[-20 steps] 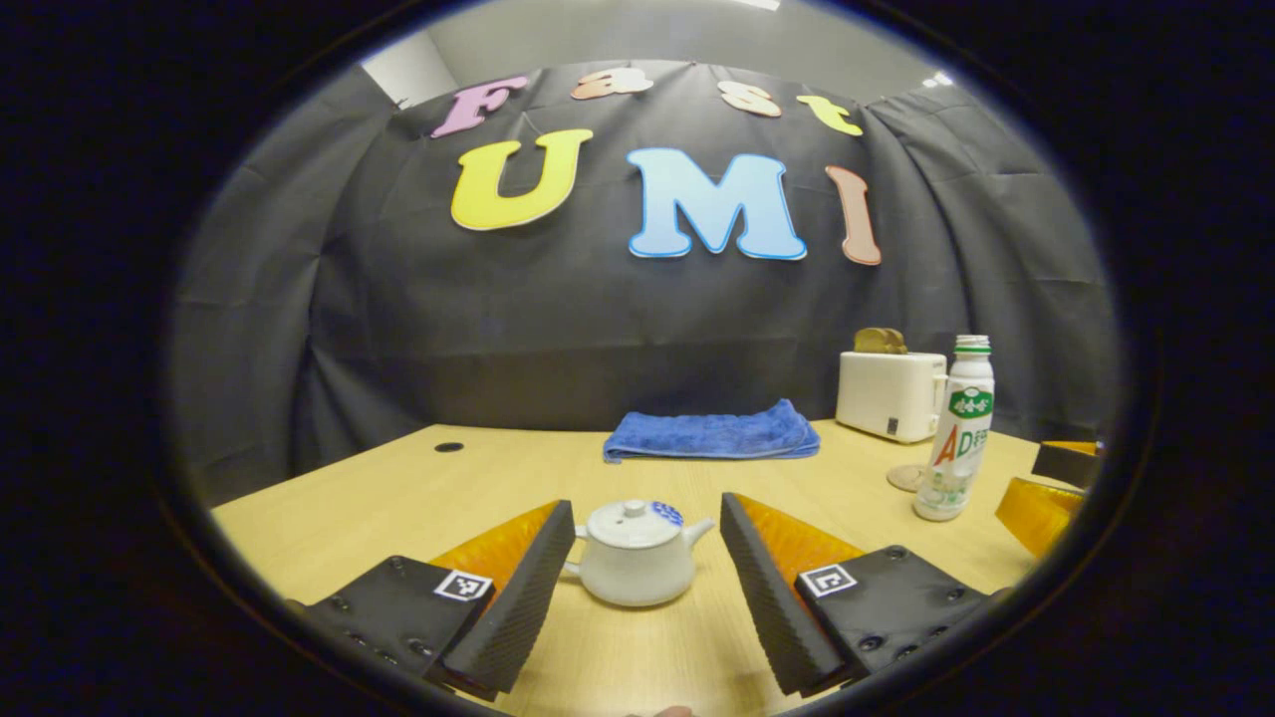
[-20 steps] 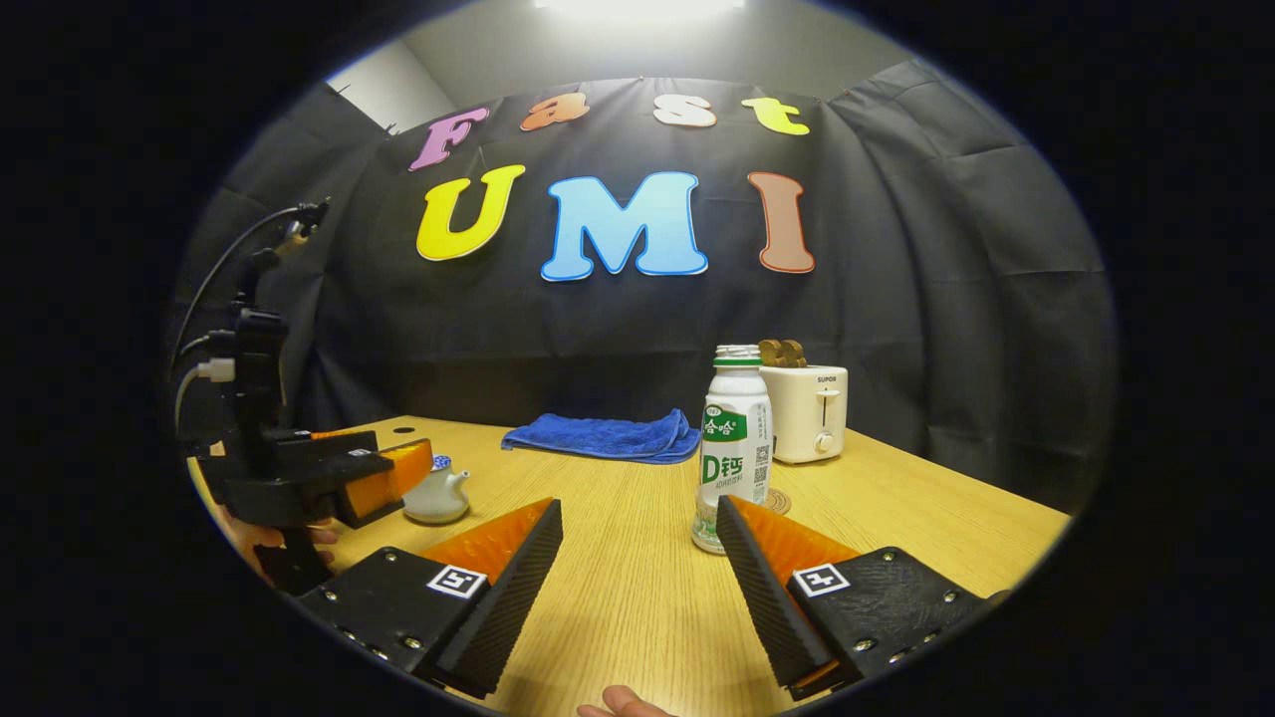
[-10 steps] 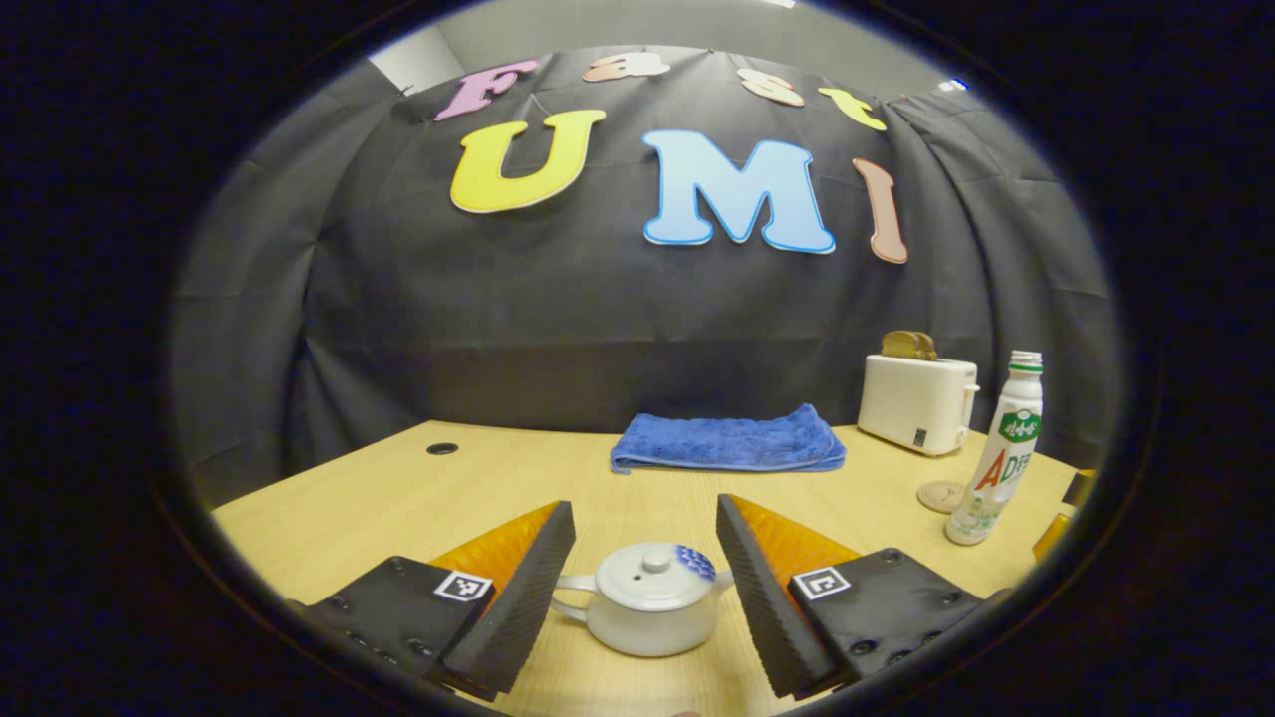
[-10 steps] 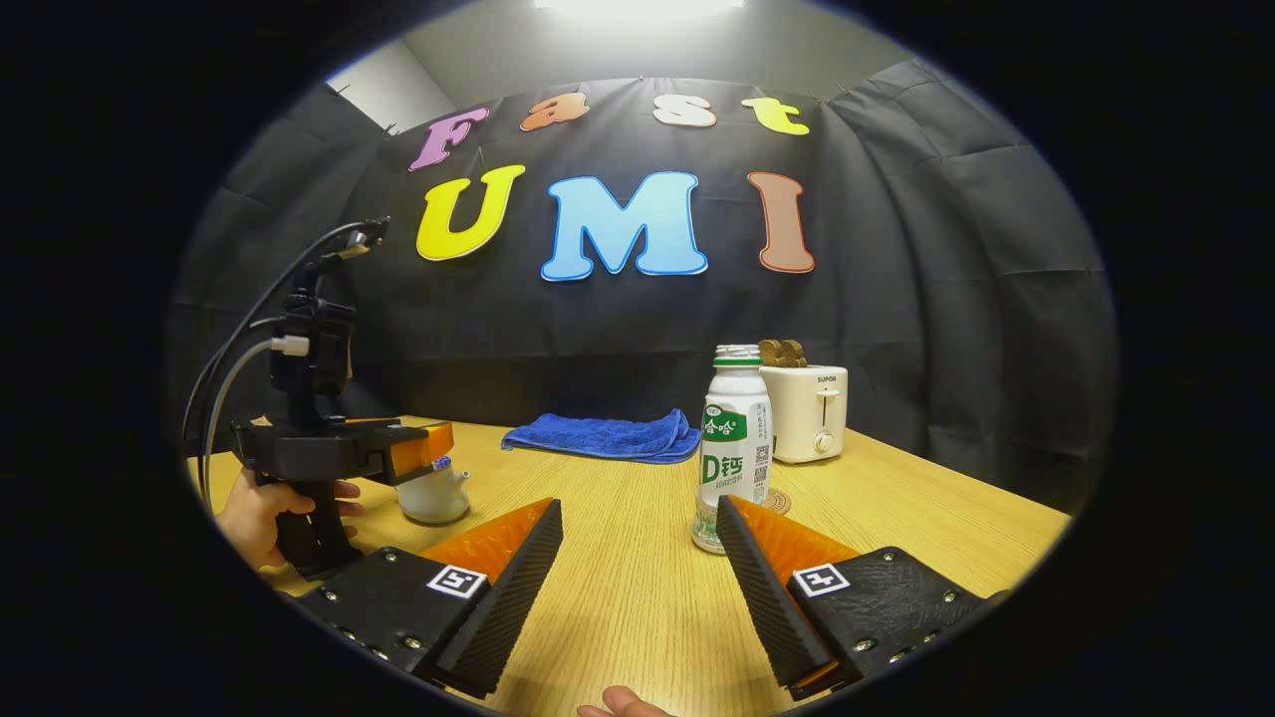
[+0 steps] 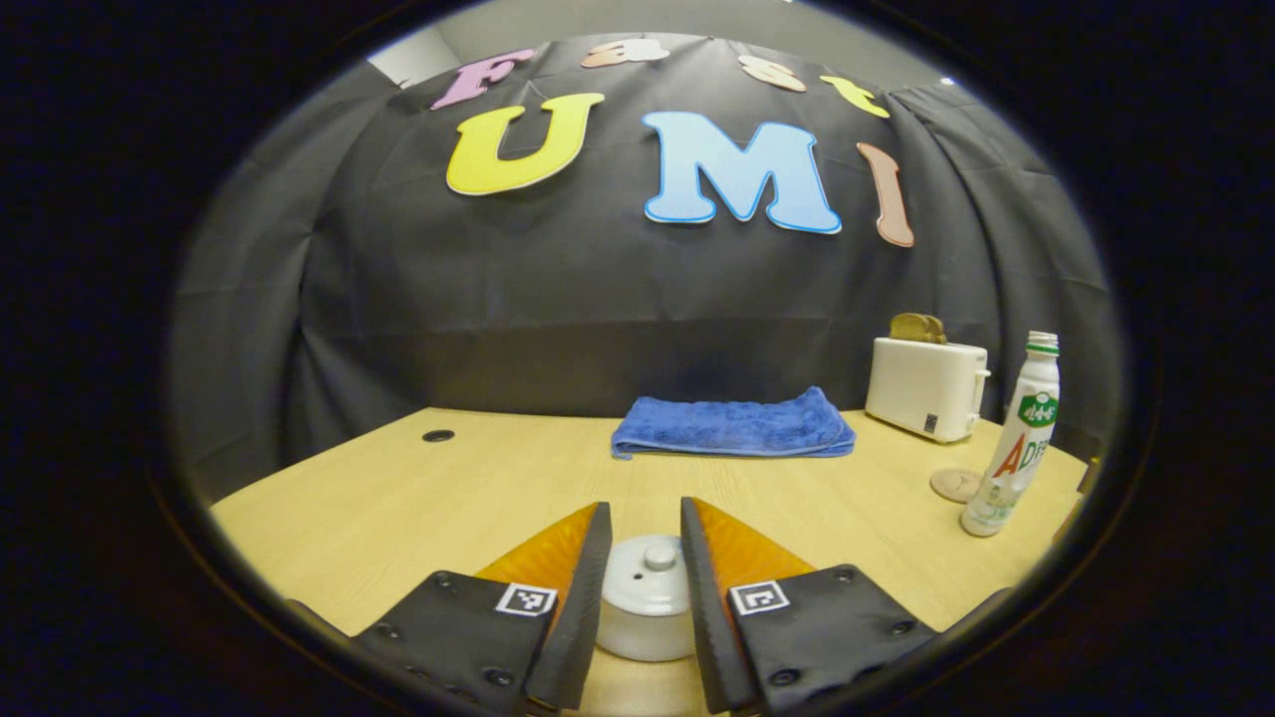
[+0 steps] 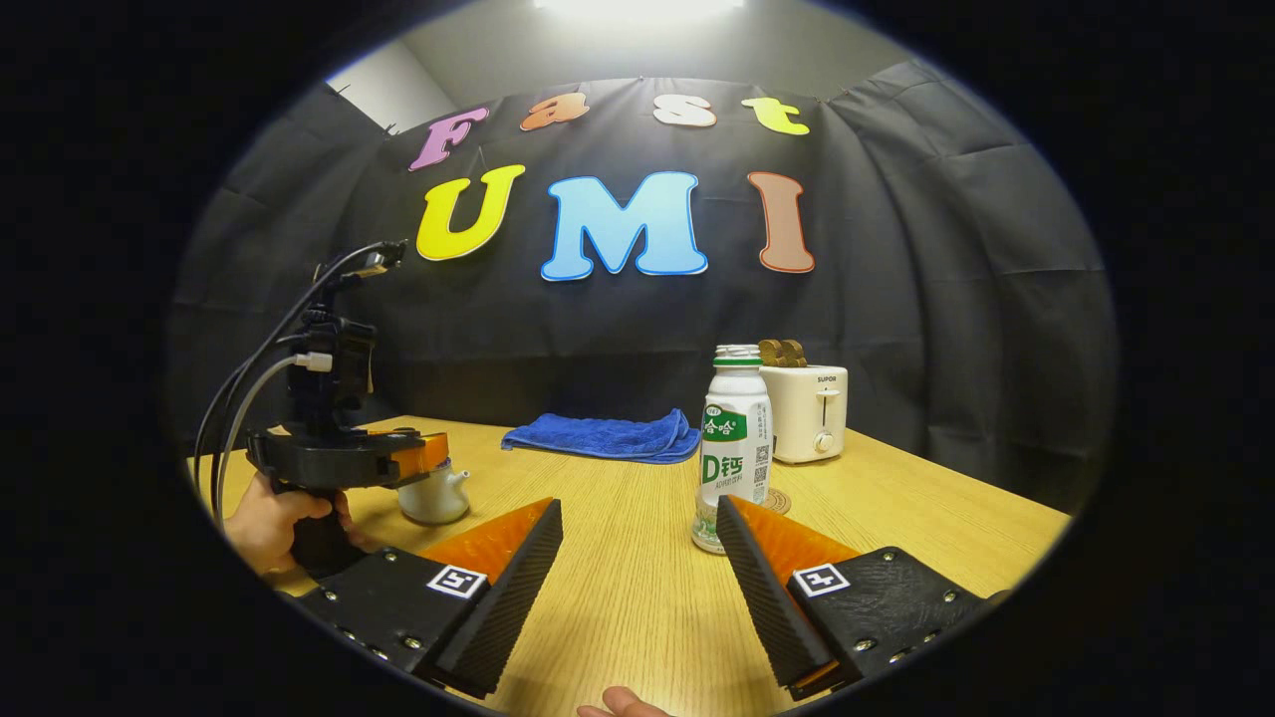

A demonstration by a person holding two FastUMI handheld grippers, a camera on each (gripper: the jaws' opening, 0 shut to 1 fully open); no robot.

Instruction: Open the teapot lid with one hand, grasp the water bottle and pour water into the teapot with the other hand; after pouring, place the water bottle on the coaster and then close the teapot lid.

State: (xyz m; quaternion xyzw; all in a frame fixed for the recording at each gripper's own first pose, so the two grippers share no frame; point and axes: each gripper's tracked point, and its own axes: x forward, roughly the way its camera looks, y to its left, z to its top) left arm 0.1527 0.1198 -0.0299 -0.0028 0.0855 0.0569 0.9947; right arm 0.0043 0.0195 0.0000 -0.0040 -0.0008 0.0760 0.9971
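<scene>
1. The left gripper (image 5: 645, 597) has its fingers drawn close on either side of the teapot lid (image 5: 647, 583); whether both press on it cannot be told.
2. The teapot (image 5: 645, 627) sits on the near left part of the tabletop (image 5: 398, 498), lid on.
3. In the right gripper view, a hand (image 6: 269, 518) holds the left gripper (image 6: 398, 460) over the teapot (image 6: 434, 495).
4. The right gripper (image 6: 637, 568) has its fingers spread wide, holding nothing, low over the tabletop.
5. The water bottle (image 6: 735, 448) stands upright just beyond the right finger, near the coaster (image 6: 776, 500).
6. A blue towel (image 6: 598, 438) and a toaster (image 6: 805, 410) lie farther back.
</scene>
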